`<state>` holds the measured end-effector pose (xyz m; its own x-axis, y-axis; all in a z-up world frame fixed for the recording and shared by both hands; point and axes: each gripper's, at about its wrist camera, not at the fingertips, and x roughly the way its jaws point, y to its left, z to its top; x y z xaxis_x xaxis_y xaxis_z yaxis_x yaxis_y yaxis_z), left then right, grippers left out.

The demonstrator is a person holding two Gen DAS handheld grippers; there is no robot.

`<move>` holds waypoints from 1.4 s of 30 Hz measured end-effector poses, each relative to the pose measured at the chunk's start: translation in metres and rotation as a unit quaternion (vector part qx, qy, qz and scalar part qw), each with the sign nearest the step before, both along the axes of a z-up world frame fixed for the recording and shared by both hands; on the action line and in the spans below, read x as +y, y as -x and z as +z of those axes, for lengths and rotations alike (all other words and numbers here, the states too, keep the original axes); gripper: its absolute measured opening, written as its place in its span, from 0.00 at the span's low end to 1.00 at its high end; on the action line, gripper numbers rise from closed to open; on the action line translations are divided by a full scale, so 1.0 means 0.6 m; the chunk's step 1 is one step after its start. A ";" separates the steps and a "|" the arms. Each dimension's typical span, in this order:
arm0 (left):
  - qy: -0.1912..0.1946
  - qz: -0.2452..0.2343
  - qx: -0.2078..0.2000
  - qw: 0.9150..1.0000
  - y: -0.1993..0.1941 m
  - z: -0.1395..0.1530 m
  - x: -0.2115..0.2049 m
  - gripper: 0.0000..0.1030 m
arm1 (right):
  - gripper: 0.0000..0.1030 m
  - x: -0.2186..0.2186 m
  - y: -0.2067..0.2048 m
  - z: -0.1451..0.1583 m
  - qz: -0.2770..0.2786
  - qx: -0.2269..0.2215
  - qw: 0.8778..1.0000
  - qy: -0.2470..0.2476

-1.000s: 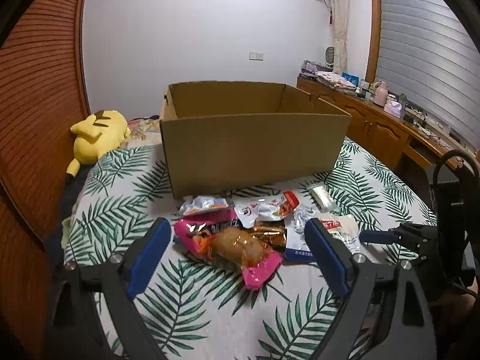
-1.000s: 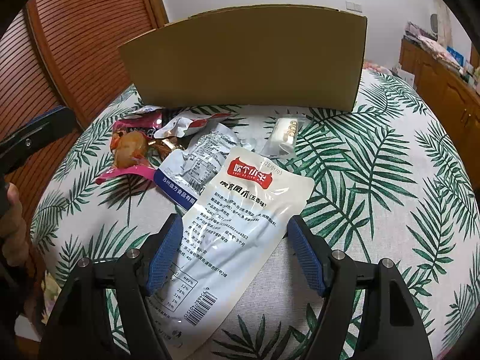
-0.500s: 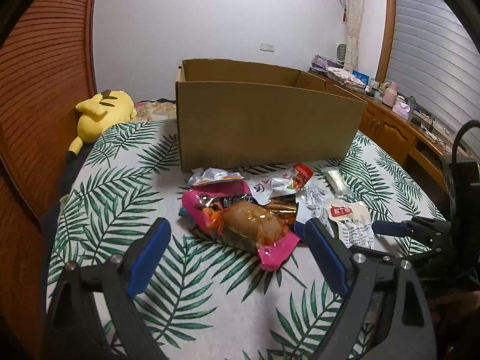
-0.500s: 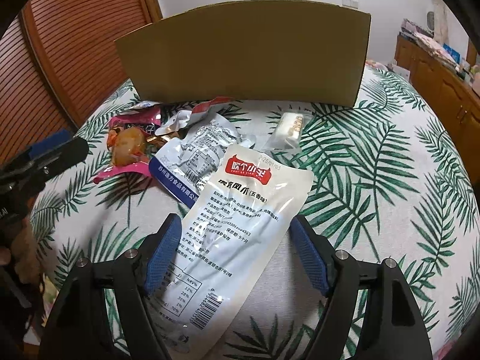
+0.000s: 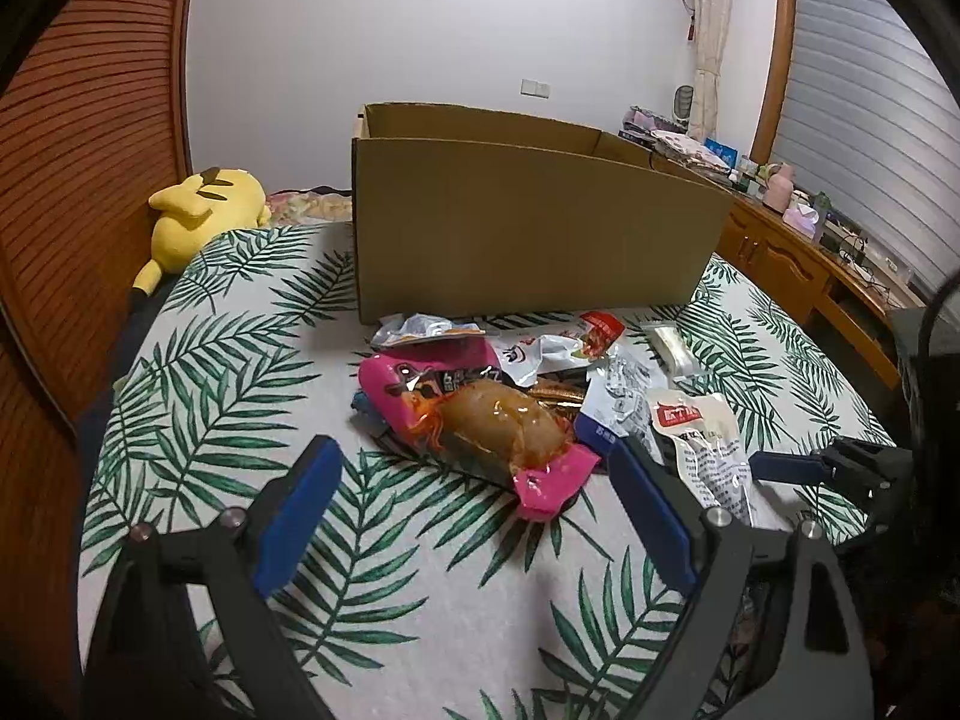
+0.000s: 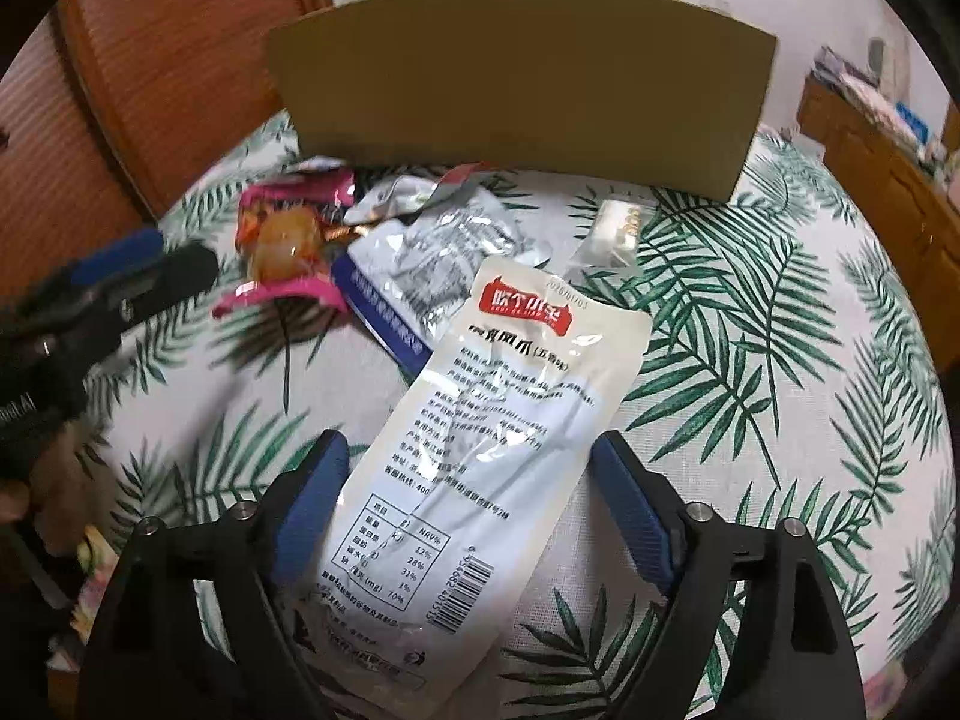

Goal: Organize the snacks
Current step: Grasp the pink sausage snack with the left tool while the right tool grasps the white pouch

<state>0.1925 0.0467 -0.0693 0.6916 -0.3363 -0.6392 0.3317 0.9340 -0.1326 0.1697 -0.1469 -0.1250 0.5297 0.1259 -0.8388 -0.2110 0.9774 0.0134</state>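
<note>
Several snack packets lie on a palm-leaf cloth in front of an open cardboard box (image 5: 528,228). A pink packet (image 5: 480,420) with a brown sausage lies just ahead of my open left gripper (image 5: 474,504). A long white packet (image 6: 474,438) with a red label lies between the fingers of my open right gripper (image 6: 474,498), apart from both pads. It also shows in the left wrist view (image 5: 702,444). A silver-blue packet (image 6: 420,276) and a small clear packet (image 6: 618,228) lie beyond it. The box also shows in the right wrist view (image 6: 522,96).
A yellow plush toy (image 5: 204,210) lies at the far left by the wooden wall. A wooden cabinet (image 5: 798,276) with clutter stands to the right. My left gripper shows at the left of the right wrist view (image 6: 132,276).
My left gripper has moved lower and closer to the pink packet. My right gripper has moved forward, so the white packet lies deeper between its fingers.
</note>
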 end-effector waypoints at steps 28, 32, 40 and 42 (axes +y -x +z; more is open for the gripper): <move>-0.031 0.087 0.096 0.991 -0.120 -0.040 -0.048 0.75 | 0.66 -0.077 0.035 0.004 0.054 -0.011 0.998 0.003; -0.041 0.070 0.101 0.992 -0.117 -0.046 -0.047 0.71 | 0.66 -0.082 0.035 0.004 0.060 -0.014 0.998 0.001; -0.067 0.041 0.109 0.991 -0.103 -0.039 -0.033 0.67 | 0.66 -0.091 0.031 0.007 0.064 -0.012 0.998 0.002; -0.072 0.037 0.112 0.990 -0.103 -0.040 -0.034 0.67 | 0.67 -0.091 0.031 0.007 0.067 -0.011 0.998 0.004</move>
<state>0.2540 0.0262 -0.0932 0.5458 -0.1848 -0.8173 0.2396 0.9691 -0.0591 0.1511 -0.2016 -0.1208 0.5274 0.1901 -0.8281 -0.3395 0.9406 -0.0003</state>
